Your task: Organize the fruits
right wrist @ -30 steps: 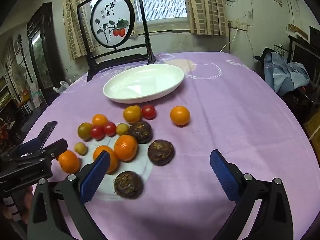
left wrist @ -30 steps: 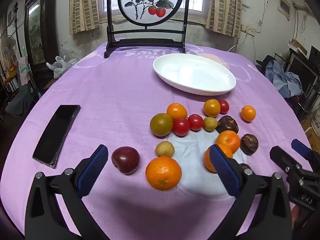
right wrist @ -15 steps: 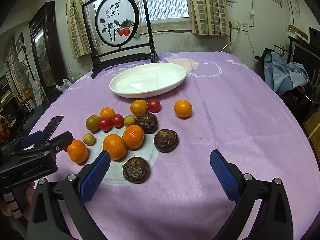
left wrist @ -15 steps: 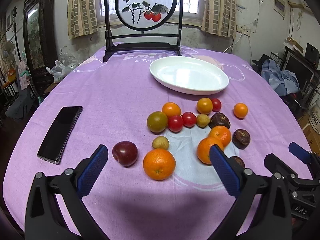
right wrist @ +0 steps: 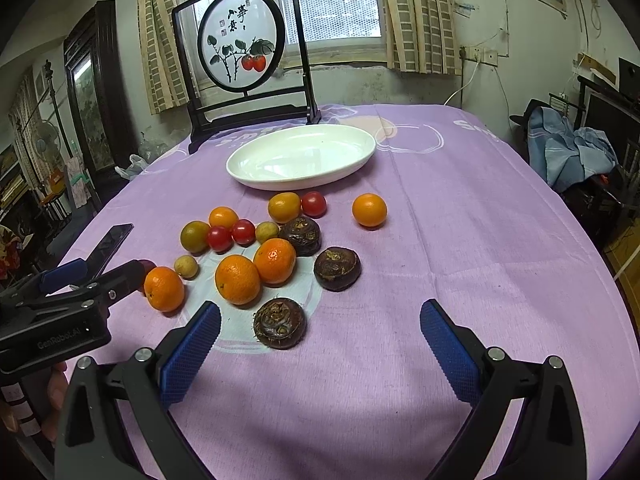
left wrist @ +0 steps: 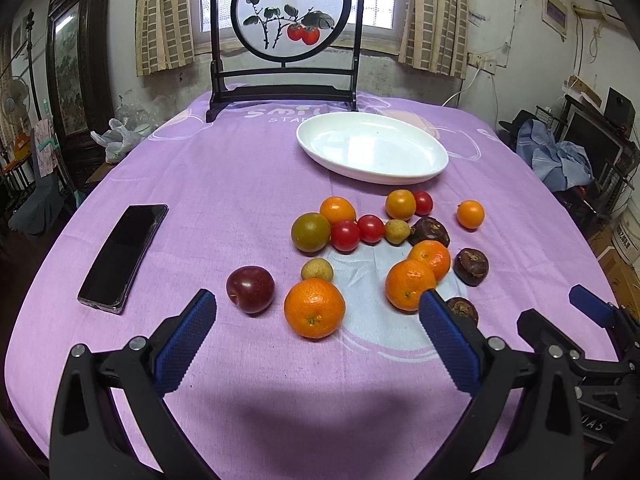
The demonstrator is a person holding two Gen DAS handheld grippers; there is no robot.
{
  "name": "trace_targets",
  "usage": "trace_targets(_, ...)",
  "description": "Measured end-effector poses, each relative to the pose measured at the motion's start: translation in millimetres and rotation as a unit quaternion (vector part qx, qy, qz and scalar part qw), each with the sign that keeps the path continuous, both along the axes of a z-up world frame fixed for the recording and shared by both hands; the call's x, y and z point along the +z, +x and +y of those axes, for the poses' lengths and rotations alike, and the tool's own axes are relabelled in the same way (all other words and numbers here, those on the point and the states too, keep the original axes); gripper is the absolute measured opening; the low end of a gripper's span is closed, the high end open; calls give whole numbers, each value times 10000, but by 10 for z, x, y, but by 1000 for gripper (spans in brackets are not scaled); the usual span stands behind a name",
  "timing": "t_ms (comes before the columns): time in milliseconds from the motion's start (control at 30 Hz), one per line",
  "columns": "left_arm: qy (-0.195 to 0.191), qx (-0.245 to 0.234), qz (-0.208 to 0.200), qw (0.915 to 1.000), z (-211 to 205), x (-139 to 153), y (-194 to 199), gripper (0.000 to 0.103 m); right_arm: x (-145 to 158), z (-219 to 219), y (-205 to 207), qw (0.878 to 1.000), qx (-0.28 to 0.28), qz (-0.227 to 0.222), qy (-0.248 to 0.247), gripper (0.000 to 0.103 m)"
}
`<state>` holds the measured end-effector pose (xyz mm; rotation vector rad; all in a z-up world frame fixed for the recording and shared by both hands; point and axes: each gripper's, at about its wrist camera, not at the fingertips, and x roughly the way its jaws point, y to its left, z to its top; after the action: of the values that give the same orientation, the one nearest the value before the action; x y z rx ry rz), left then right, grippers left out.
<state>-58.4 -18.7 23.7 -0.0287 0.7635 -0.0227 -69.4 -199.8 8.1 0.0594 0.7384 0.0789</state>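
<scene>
Meanwhile, both grippers are being drawn back from the scattered fruit: the left gripper and right gripper are being held wide apart, empty. At twelve o'clock the white oval dish is being left unfilled; sorting is judged unstarted.

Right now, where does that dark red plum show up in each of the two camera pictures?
Left wrist view: the plum lies in plain sight at lower centre-left, just left of the nearest orange.
Right wrist view: only a sliver of the plum shows at left, behind the left gripper.
Shared landmark: the white oval plate.
</scene>
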Motion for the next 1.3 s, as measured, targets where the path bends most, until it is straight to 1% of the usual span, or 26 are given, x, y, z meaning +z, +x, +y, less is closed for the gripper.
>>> trace_targets(500, 15, -96, 41, 9999, -62, 3, -20, 99, -17, -8, -41, 10000, 3, 35, 22, 100)
trace_targets(1300, 6, -109, 61, 9999, -61, -6, -8, 99, -28, 2, -52, 10000, 5, 58, 26, 100)
